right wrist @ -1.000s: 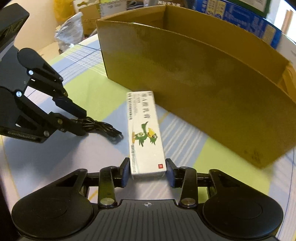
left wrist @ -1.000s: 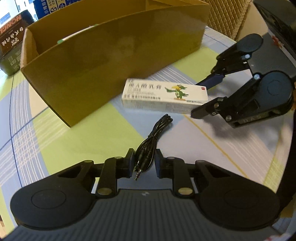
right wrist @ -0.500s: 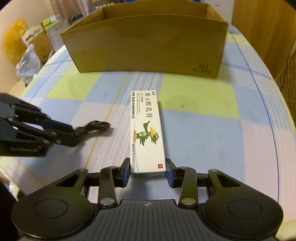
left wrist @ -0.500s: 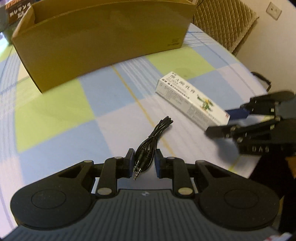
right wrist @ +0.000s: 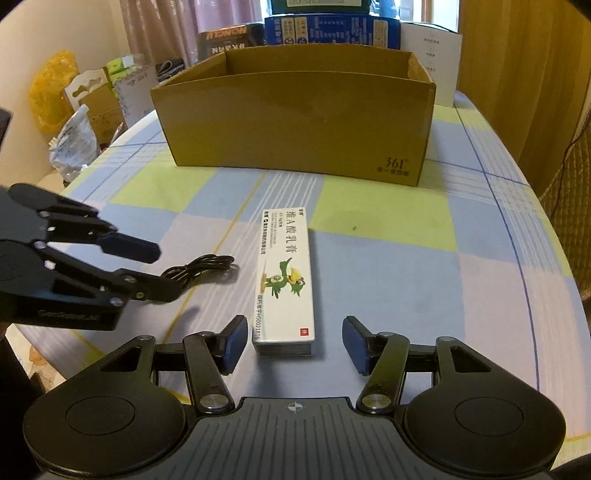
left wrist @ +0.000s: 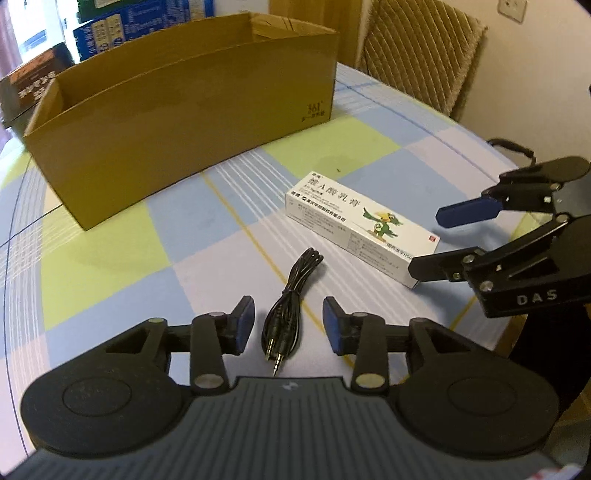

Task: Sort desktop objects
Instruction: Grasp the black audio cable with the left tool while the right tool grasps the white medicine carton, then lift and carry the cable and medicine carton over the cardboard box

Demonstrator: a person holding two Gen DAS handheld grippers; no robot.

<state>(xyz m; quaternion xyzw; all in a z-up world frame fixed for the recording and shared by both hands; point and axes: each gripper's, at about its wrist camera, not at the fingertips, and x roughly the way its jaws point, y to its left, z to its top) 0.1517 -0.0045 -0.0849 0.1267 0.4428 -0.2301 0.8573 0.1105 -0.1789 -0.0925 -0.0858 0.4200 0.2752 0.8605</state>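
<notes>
A coiled black audio cable (left wrist: 286, 309) lies on the checked tablecloth, its plugs between the open fingers of my left gripper (left wrist: 289, 325), untouched. In the right wrist view the cable (right wrist: 201, 269) lies left of a white ointment box (right wrist: 284, 280) printed with a green bird. My right gripper (right wrist: 293, 343) stands open around the near end of that box, with gaps on both sides. The left wrist view shows the ointment box (left wrist: 364, 227) lying flat, with the right gripper (left wrist: 430, 242) at its right end. An open brown cardboard box (right wrist: 295, 125) stands further back.
The cardboard box (left wrist: 177, 122) takes up the far side of the table. Behind it are stacked cartons (right wrist: 332, 31), bags (right wrist: 70, 140) to the left, and a padded chair (left wrist: 421, 55) at the table's right edge. Checked cloth (right wrist: 424, 277) lies bare to the right of the ointment box.
Both grippers have opened, letting go of the cable and the ointment box, which now lie on the table. Both have drawn back from the cardboard box.
</notes>
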